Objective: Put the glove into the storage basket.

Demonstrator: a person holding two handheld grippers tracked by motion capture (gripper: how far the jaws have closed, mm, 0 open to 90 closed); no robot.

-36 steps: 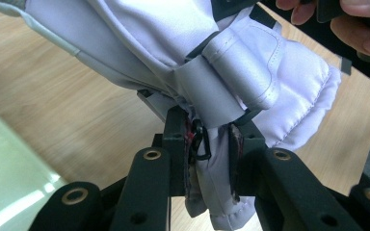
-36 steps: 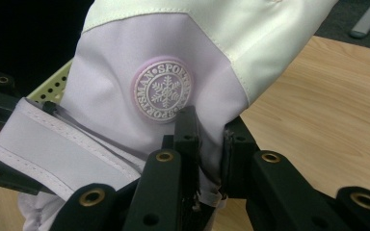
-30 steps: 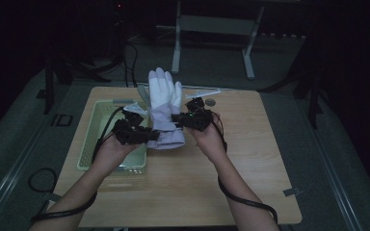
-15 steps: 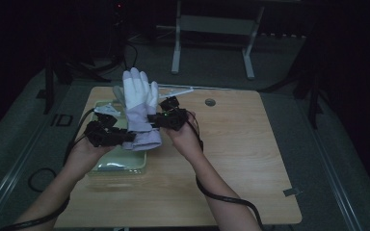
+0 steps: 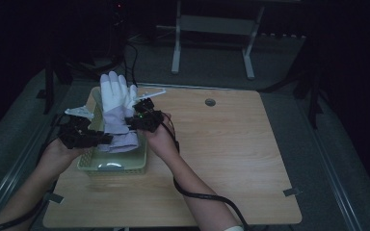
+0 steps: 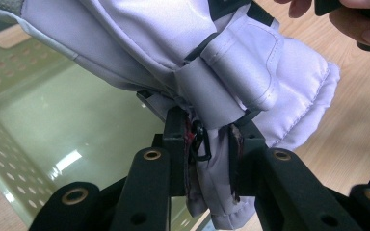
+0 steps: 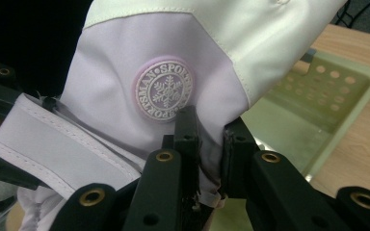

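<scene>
Glove (image 5: pixel 116 108): held up over the tray (image 5: pixel 113 165), left of frame centre.
Left gripper (image 5: pixel 92 138): clamped on its cuff.
Right gripper (image 5: pixel 134 121): pinching its cuff edge.

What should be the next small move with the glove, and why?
Probably lower the glove into the basket. Both the left gripper and the right gripper are shut on its cuff, and the high view shows it held upright right over the green basket, with its fingers pointing up. So a short descent, then opening the jaws, seems the natural step.
</scene>
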